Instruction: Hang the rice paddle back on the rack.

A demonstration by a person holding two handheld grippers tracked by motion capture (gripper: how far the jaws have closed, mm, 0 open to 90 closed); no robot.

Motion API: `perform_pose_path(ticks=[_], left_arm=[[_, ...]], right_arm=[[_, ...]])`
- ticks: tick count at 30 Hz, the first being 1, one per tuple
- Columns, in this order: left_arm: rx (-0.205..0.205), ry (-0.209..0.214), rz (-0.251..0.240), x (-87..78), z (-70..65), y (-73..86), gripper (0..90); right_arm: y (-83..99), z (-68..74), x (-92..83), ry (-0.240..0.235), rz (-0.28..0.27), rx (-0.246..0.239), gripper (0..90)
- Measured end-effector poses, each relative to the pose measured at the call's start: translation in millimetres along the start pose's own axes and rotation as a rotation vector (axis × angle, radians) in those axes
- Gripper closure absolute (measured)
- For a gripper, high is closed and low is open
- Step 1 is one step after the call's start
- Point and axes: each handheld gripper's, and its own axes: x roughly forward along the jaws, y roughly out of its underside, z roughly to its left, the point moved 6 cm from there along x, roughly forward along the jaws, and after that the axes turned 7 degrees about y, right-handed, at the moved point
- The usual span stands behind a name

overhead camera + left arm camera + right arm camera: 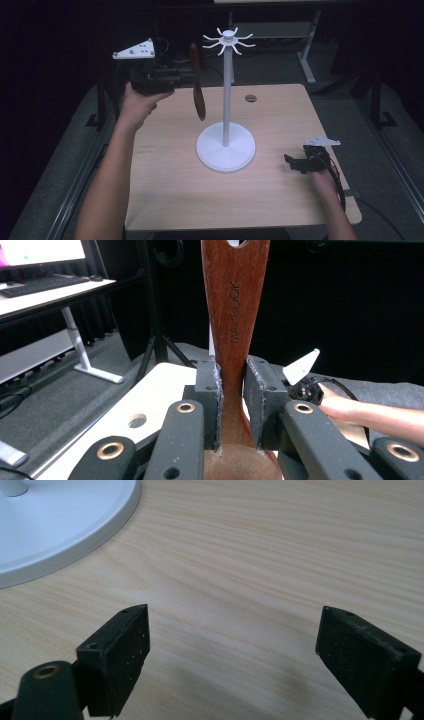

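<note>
Landmark: wooden table point(175, 190). Round grommet hole point(250, 98) sitting near its far edge. White desk legs point(306, 50) standing on grey carpet point(360, 125) beyond the far edge. Desk with keyboard point(42, 285) and lit monitor point(40, 251) sitting further off beyond the table.

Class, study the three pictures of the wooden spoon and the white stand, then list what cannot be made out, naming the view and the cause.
- Wooden spoon: its bowl is cut off by the bottom edge of the left gripper view and hidden behind the left gripper.
- Its hanging hole: cut off by the top edge there.
- White stand: the right gripper view crops its pole and hooks.
- Hooks: too small to count surely in the high view.
</note>
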Motion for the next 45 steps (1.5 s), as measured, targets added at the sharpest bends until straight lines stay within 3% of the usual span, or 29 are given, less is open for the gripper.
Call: perform_pose_path(ticks=[35,45], left_arm=[[0.006,0.027,0.016,30.9,2.5,-7.0,77.0],[0.013,-0.001,0.037,20.9,-0.3,-5.3,65.0]], right_arm=[[-0.5,-1.7,-1.0,-0.001,-0.009,0.004,13.5],[0.7,-3.3,-0.3,-0.004,-0.007,0.007,13.5]])
